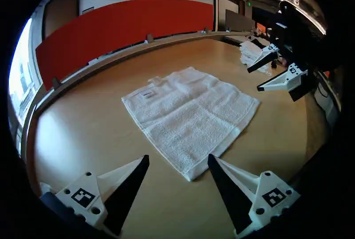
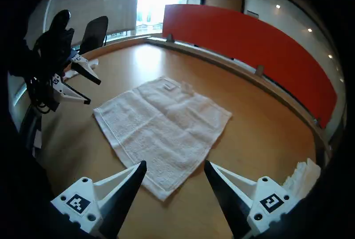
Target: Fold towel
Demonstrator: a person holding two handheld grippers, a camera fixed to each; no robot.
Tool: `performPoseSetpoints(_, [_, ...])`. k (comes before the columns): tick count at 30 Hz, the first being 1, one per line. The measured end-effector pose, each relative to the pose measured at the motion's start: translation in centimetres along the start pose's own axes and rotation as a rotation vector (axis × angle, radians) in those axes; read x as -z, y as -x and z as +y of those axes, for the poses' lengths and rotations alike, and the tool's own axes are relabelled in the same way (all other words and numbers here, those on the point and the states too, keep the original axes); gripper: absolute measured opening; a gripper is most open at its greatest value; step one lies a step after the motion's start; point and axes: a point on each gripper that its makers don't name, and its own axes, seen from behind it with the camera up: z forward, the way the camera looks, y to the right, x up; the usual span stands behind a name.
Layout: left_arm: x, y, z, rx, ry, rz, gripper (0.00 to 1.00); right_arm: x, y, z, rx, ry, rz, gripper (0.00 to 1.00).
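- The towel [image 1: 191, 115] [image 2: 164, 123] is white and lies flat on the wooden table [image 1: 88, 128], near its middle. It shows no big wrinkles.
- A small label [image 1: 147, 92] sits near one edge of the towel, on the side toward the red panel [image 1: 124, 26].
- The left gripper [image 1: 177, 157] has its fingers wide apart and holds nothing. It is above the table, and one corner of the towel lies between the two tips.
- The right gripper [image 2: 174, 162] is also wide open and holds nothing. It is at the opposite side, with another corner of the towel between its tips.
- In the left gripper view the right gripper is across the towel, above the table and not touching the cloth.
- A pile of white cloths [image 1: 250, 52] lies on the table, well apart from the towel.
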Motion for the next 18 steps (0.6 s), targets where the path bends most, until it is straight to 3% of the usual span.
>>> performPoseSetpoints(18, [-2.6, 3.3, 1.5, -0.02, 0.054, -0.101, 0.98, -1.4, 4.1, -1.4, -0.003, -0.047, -0.103, 1.0])
